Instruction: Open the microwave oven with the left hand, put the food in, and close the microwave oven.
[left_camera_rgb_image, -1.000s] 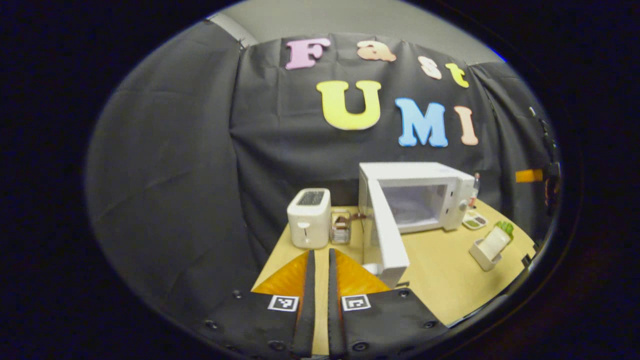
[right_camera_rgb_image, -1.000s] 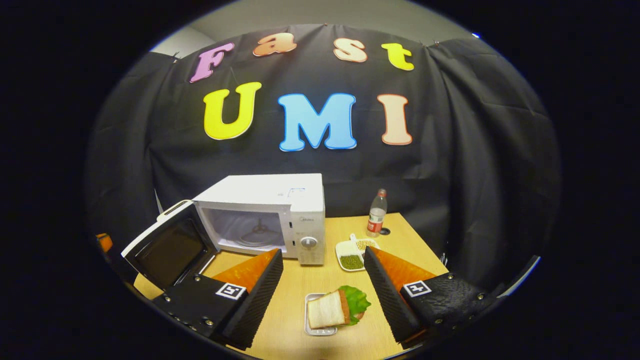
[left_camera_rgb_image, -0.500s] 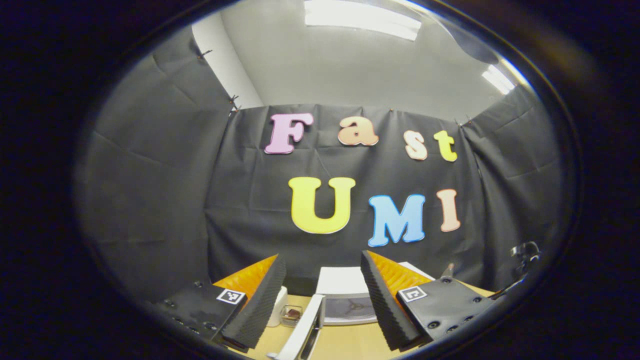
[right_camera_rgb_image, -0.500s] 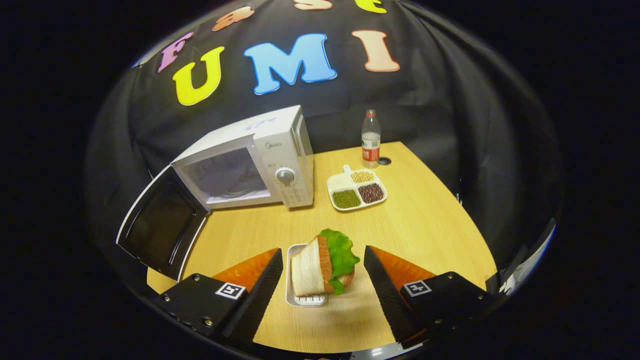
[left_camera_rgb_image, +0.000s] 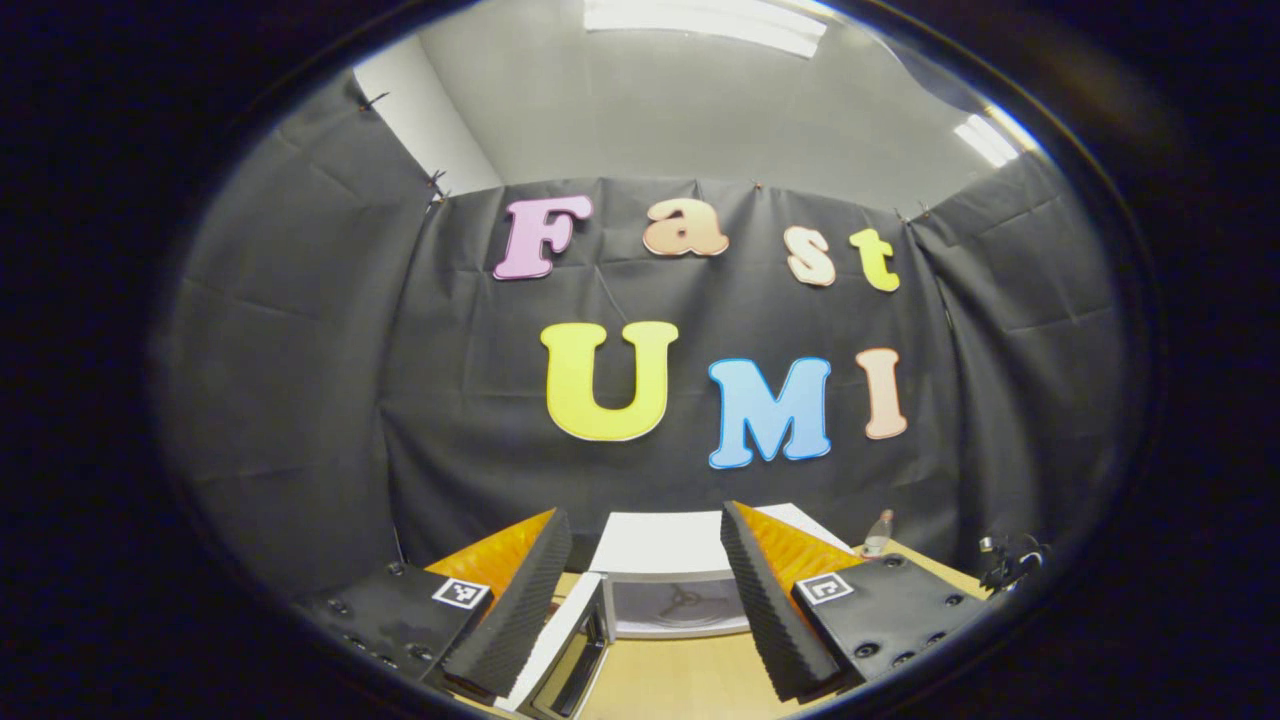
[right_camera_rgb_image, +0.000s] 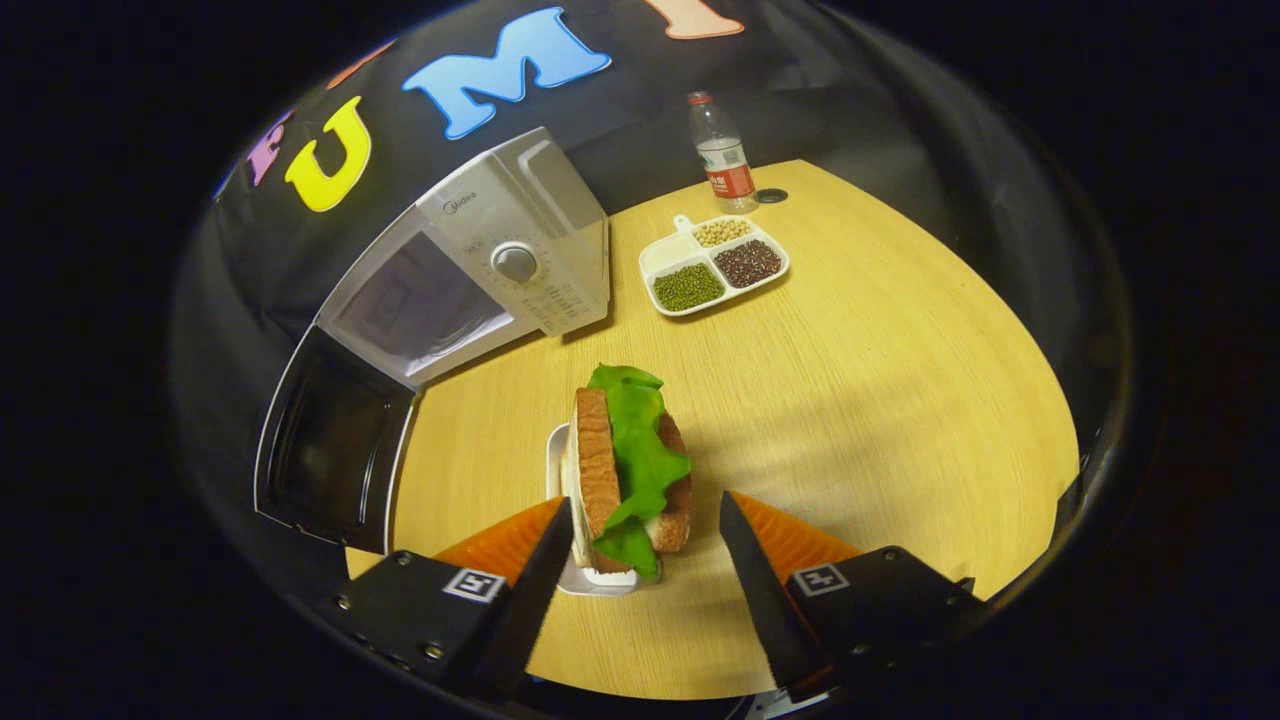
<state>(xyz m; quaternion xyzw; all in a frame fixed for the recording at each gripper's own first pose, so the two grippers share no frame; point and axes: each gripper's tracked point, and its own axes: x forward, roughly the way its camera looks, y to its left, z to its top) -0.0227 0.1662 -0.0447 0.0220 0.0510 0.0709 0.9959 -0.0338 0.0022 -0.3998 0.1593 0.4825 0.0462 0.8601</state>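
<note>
Right gripper view: right claw (right_camera_rgb_image: 640, 560) gaping around sandwich (right_camera_rgb_image: 628, 468) sitting in small tray (right_camera_rgb_image: 556, 470).
Microwave (right_camera_rgb_image: 470, 275) standing open; claw nearing since earlier; left claw (left_camera_rgb_image: 645, 590) spreading apart now.

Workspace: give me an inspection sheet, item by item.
Surface: wooden table.
Job's things: microwave with door swung open; sandwich on a small white tray.
Clutter: divided dish of beans, water bottle.
Grippers: right gripper open, fingers either side of the sandwich, not touching; left gripper open, raised before the microwave.
Cables: nothing seen.
Surroundings: black cloth wall, ceiling light.
</note>
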